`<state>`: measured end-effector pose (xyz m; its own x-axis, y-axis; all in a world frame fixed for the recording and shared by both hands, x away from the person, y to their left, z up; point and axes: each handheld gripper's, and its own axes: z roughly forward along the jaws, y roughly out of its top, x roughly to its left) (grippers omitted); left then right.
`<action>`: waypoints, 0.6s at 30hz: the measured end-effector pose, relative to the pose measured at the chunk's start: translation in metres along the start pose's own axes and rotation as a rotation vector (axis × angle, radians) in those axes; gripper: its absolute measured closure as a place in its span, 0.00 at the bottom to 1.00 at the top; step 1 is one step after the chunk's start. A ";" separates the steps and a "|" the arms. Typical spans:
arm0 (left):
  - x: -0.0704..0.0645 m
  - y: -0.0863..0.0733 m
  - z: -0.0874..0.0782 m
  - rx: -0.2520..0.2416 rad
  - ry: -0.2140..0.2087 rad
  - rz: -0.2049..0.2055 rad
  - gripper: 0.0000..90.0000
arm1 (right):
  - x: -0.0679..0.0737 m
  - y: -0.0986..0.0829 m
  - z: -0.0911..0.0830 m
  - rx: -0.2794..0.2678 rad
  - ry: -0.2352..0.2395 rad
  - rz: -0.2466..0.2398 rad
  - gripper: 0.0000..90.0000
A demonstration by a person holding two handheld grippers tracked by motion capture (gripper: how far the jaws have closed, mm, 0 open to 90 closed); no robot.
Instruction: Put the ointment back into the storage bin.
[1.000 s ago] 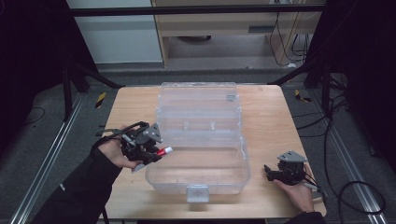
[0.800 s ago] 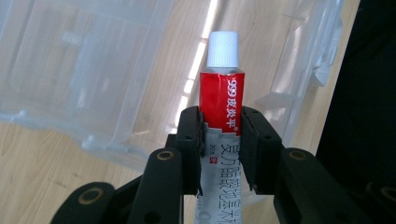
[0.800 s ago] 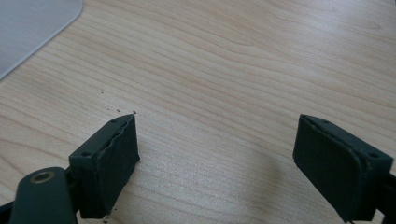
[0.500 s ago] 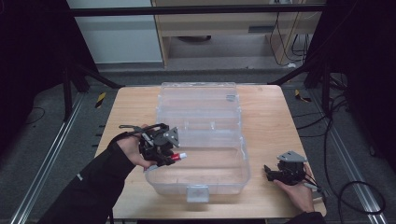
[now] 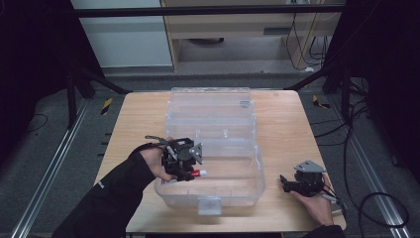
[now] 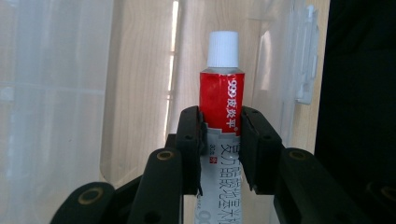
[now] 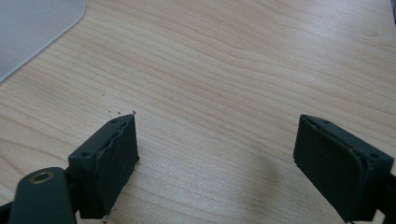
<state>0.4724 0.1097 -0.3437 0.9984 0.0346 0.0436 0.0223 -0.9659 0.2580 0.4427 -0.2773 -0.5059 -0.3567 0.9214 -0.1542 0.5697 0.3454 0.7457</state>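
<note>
High view: my left gripper (image 5: 190, 166) holds a tube (image 5: 198, 173) over the clear box (image 5: 247, 191), likely to drop it in

Left gripper view: jaws pinch the tube mid-body

Right gripper view: jaws spread, idle over the desk (image 7: 233, 70)

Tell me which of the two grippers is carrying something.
The left gripper, over the clear plastic box: its jaws clamp a red-and-white tube with a white cap. The right gripper sits open above bare table, holding nothing.
</note>
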 end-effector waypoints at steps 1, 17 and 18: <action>0.001 0.000 0.002 0.002 -0.003 0.006 0.78 | 0.000 0.000 0.000 0.000 -0.001 -0.001 0.16; 0.003 -0.002 0.036 0.054 -0.068 0.033 0.78 | 0.001 0.000 0.001 0.004 0.003 -0.001 0.16; 0.005 -0.003 0.039 0.054 -0.072 0.036 0.78 | 0.001 0.000 0.001 0.004 0.004 -0.001 0.16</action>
<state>0.4791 0.1031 -0.3823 0.9997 -0.0171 -0.0180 -0.0131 -0.9787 0.2048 0.4429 -0.2760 -0.5070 -0.3605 0.9203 -0.1521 0.5726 0.3471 0.7428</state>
